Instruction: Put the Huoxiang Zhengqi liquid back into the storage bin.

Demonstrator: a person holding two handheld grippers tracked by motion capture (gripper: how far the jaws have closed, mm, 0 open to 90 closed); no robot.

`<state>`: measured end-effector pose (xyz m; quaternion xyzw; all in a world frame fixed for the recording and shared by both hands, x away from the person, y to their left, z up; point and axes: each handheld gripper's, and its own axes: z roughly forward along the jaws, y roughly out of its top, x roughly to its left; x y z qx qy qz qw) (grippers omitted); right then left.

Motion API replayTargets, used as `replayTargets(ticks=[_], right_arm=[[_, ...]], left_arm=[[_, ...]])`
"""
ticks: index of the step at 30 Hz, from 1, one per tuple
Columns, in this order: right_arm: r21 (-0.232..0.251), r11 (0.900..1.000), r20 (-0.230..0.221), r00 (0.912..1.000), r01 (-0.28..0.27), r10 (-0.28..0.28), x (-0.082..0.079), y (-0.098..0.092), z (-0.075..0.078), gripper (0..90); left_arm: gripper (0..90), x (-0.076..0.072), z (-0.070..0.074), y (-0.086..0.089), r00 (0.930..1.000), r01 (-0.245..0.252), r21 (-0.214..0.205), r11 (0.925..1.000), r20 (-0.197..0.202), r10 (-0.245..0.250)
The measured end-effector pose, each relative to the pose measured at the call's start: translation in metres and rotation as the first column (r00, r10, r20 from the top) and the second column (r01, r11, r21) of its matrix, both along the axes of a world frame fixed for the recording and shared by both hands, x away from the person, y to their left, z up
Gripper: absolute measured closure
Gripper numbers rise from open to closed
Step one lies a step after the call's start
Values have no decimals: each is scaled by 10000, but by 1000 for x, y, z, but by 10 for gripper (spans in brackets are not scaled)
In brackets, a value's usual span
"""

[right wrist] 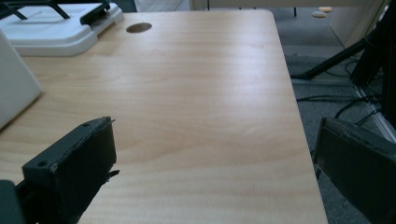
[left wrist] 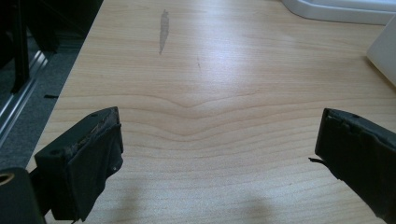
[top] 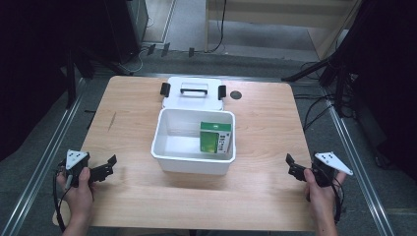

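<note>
Nearest the camera: 2 hands at the desk's near edge, each w/ a set of tongs. Left tongs (top: 109, 164) sit at the near-left corner of the desk (top: 275, 123), jaws wide apart, nothing btwn them — the left gripper view has bare wood grain in the gap and a dark streak (left wrist: 163, 31) farther off. Right tongs (top: 290, 164) at the near-right edge, jaws also spread, empty; in the right gripper view 1 jaw hangs past the desk's edge, over grey floor and cables.

Mid-desk, well apart from both tongs and roughly btwn them: white open bin (top: 164, 152). Inside, a green-and-white box (top: 215, 137) stands on edge against the bin's right wall. Just behind the bin, touching or nearly so — can't tell — lies the white lid (top: 194, 101), flat, w/ a handle and 2 black latches. Small dark round hole (top: 236, 95) in the desk right of the lid.
</note>
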<state>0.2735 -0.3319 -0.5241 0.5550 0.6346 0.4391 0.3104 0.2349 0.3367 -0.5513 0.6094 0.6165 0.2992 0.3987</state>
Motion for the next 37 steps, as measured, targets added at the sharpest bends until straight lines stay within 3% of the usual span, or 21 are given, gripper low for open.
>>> replayTargets(ticks=[2,6,14,17,21,26,32,37], right_arm=[[197,9996,-64,9998,185,-184,-9,-4,-10,0],[150,9996,-92,9997,238,-237,-17,-4,-16,0],[-485,9988,-87,10000,42,-46,-36,-1,-20,0],[-210,9997,-99,9999,76,-78,-44,-4,-21,0],[-187,9998,-16,10000,98,-98,-50,-7,-21,0],[-6,9998,124,9997,201,-201,-53,-10,-21,0],[-150,9994,86,9995,297,-295,-50,-8,-21,0],[326,9986,66,9991,427,-429,-50,-12,-21,0]], left_arm=[[18,0,0,0,10000,1,-1,10000,-10,-1],[18,0,0,-1,10000,-40,-5,10000,40,40],[18,0,0,0,10000,-23,-40,10000,9,23],[18,0,0,0,10000,-25,-8,10000,35,25],[18,0,0,0,10000,-29,-55,10000,29,29],[18,0,0,0,10000,-12,-55,10000,-16,12],[18,1,0,3,9996,-290,-281,9992,1,290],[18,1,-1,5,9996,-269,-535,9982,-52,267]])
